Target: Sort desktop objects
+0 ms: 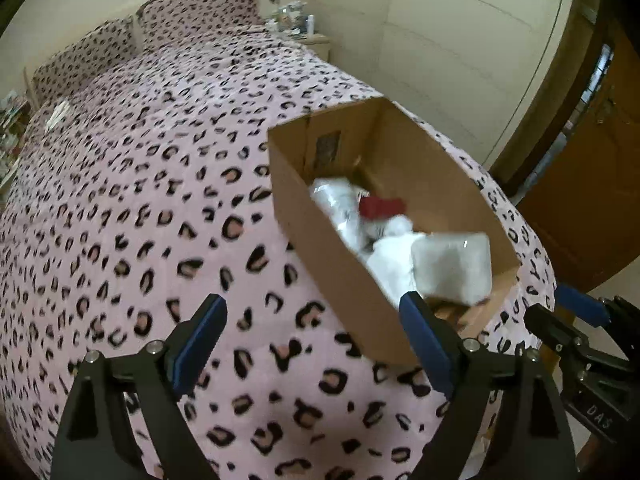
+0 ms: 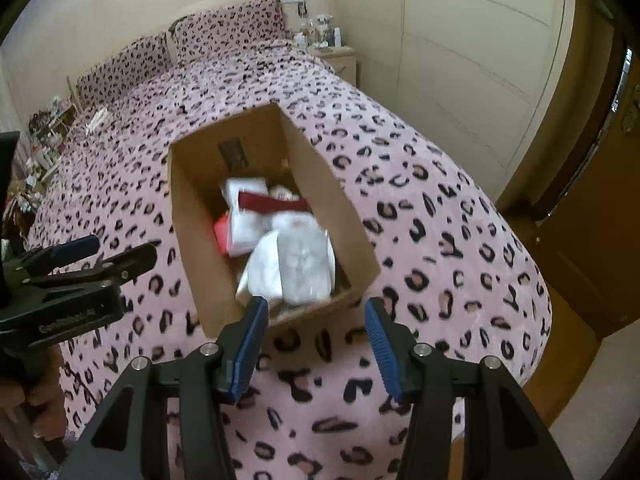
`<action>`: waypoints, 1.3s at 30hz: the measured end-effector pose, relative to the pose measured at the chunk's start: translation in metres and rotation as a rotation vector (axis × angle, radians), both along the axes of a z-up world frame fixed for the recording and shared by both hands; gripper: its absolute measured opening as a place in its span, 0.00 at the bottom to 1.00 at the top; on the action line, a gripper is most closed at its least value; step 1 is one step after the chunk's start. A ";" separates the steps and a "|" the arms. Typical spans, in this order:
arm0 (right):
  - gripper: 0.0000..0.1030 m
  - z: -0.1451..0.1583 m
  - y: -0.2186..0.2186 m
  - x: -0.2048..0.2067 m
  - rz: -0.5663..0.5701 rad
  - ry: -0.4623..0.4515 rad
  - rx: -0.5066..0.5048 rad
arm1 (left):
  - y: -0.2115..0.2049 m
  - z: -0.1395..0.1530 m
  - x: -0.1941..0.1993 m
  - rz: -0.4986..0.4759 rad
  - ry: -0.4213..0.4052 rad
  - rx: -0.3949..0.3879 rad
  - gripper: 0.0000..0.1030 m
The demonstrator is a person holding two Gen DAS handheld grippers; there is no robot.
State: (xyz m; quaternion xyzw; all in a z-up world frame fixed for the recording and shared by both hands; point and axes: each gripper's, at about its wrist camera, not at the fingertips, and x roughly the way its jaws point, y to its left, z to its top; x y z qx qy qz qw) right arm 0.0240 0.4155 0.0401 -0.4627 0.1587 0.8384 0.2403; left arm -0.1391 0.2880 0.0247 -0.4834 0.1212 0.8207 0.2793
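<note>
An open cardboard box [image 1: 320, 248] [image 2: 192, 216] stands on a pink leopard-print bed. It holds white plastic packets [image 1: 452, 268] [image 2: 304, 264] and a red item [image 1: 380, 206] [image 2: 272, 202]. My left gripper [image 1: 314, 312] is open and empty, above the bedspread just left of the box's near corner; it also shows in the right wrist view [image 2: 104, 252]. My right gripper [image 2: 316, 312] is open and empty, just in front of the box's near end; it also shows in the left wrist view [image 1: 560, 308].
The bedspread [image 1: 160, 200] [image 2: 440, 240] covers the whole bed, with two pillows [image 1: 192, 16] at the head. A cluttered nightstand [image 1: 316, 40] stands beyond. A white wardrobe [image 2: 480, 60] and a wooden door [image 2: 600, 200] are on the right. Clutter [image 2: 44, 148] lies left of the bed.
</note>
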 end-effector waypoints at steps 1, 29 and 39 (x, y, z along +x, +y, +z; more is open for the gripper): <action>0.50 -0.004 -0.003 0.001 0.001 -0.013 -0.002 | -0.002 -0.001 0.004 0.008 0.002 -0.008 0.87; 0.50 -0.035 0.001 -0.010 -0.019 -0.094 -0.038 | 0.021 -0.030 0.027 0.002 0.007 -0.125 0.88; 0.50 -0.030 0.007 -0.012 -0.024 -0.087 -0.018 | 0.029 -0.023 0.028 0.008 0.043 -0.136 0.88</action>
